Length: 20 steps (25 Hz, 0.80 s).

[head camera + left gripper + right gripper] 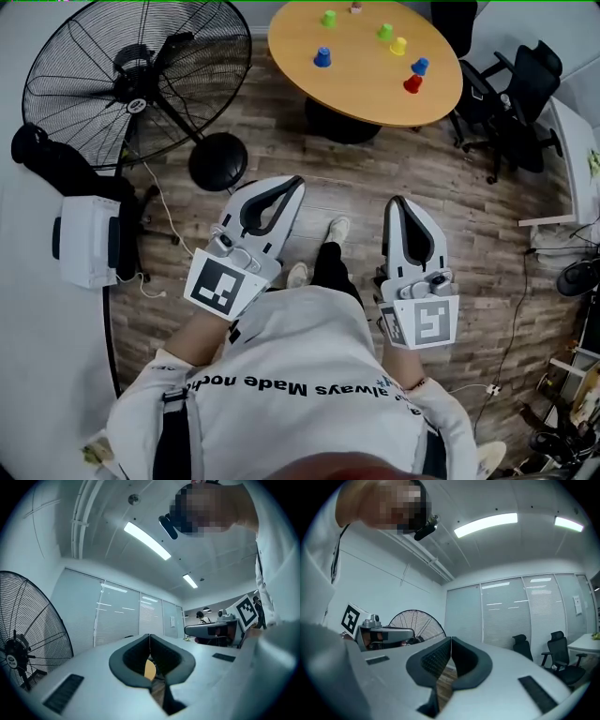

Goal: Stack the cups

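Several small cups stand apart on the round wooden table [366, 103] far ahead in the head view: two green [328, 18] [384, 32], two blue [322, 57] [420, 66], a yellow one [398, 45] and a red one [412, 83]. None is stacked. My left gripper [298, 179] and right gripper [395, 200] are held close to my body over the floor, well short of the table. Both are shut with nothing between the jaws. The left gripper view shows its own tips [150, 635] meeting, and the right gripper view shows the same for the right gripper [451, 639].
A large black floor fan [141, 80] stands at the left, with a white box unit [89, 239] and cables below it. Black office chairs [511, 94] sit right of the table. A white desk edge [572, 141] runs along the right side. My feet [337, 230] rest on the wood floor.
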Each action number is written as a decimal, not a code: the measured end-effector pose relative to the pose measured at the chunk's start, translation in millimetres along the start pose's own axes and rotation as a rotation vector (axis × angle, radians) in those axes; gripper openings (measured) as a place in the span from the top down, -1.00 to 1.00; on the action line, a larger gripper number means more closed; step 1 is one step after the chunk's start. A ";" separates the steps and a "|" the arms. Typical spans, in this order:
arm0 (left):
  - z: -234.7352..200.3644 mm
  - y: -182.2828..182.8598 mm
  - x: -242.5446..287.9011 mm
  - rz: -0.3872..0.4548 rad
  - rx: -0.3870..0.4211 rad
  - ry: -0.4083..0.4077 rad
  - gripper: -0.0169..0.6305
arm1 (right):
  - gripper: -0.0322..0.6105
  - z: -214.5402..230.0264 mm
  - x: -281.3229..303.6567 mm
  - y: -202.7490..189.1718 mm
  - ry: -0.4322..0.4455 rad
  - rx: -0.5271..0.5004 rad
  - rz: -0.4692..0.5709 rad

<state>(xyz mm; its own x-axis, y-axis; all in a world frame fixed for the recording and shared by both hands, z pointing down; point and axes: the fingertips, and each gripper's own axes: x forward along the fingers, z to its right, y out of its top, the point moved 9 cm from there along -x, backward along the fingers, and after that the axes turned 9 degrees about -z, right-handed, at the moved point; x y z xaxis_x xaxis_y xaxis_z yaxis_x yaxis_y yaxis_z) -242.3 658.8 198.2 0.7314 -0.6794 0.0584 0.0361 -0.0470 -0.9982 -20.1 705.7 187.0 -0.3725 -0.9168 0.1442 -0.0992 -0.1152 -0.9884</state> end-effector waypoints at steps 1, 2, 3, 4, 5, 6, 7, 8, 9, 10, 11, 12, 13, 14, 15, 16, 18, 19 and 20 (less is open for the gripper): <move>-2.6 -0.5 5.4 -0.004 0.007 0.002 0.87 | 0.81 4.1 4.0 0.1 0.000 -0.001 0.001; -4.9 -1.0 11.2 -0.009 0.012 0.003 0.87 | 0.81 8.3 8.0 0.2 0.000 0.000 0.002; -6.9 -1.1 17.2 -0.012 0.013 0.002 0.87 | 0.81 12.8 12.3 0.4 0.001 0.002 0.002; -8.6 -0.7 23.6 -0.013 0.011 0.002 0.87 | 0.81 17.5 16.7 0.8 0.002 0.004 0.003; -10.3 0.2 30.3 -0.011 0.006 0.002 0.87 | 0.81 22.6 21.4 1.1 0.003 0.005 0.003; -12.0 1.1 37.2 -0.009 0.003 0.001 0.87 | 0.81 28.1 26.1 1.3 0.004 0.006 0.004; -13.6 1.5 44.4 -0.009 0.004 0.000 0.87 | 0.81 34.2 30.6 1.3 0.004 0.007 0.004; -14.9 1.6 51.8 -0.009 0.006 0.000 0.87 | 0.81 40.7 34.7 0.9 0.005 0.009 0.004; -16.0 1.7 59.7 -0.008 0.005 0.001 0.87 | 0.81 47.6 38.6 0.2 0.005 0.011 0.004; -17.3 1.6 68.0 -0.007 0.002 0.002 0.87 | 0.81 54.8 42.7 -0.7 0.004 0.013 0.003; -19.3 1.0 76.7 -0.008 0.000 0.003 0.88 | 0.81 62.3 47.3 -1.5 0.003 0.014 0.003; -21.7 0.1 85.8 -0.013 0.001 0.005 0.87 | 0.81 70.2 52.3 -2.0 0.002 0.015 0.002; -24.2 -0.9 95.3 -0.020 0.006 0.008 0.87 | 0.81 78.6 57.5 -2.2 0.002 0.016 0.002; -26.3 -1.6 105.3 -0.028 0.011 0.010 0.88 | 0.81 87.6 62.7 -2.1 0.004 0.017 0.002; -28.0 -1.6 115.8 -0.033 0.015 0.012 0.87 | 0.81 97.0 67.8 -1.6 0.007 0.018 0.001; -29.5 -0.7 126.8 -0.035 0.014 0.015 0.87 | 0.81 106.6 73.2 -0.8 0.010 0.019 0.001; -33.4 3.1 150.5 -0.044 0.008 0.022 0.88 | 0.81 126.4 85.2 1.0 0.016 0.020 0.001; -35.4 4.6 162.5 -0.056 0.009 0.025 0.87 | 0.81 136.5 91.1 1.5 0.018 0.022 0.000; -36.8 5.1 174.2 -0.065 0.012 0.026 0.87 | 0.81 146.8 96.5 1.6 0.020 0.024 -0.001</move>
<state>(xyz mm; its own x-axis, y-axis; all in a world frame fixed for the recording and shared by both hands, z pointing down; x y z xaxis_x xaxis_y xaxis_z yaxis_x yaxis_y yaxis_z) -139.8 513.3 203.7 0.7092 -0.6941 0.1237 0.0912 -0.0836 -0.9923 79.2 560.9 192.4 -0.3908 -0.9088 0.1462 -0.0776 -0.1258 -0.9890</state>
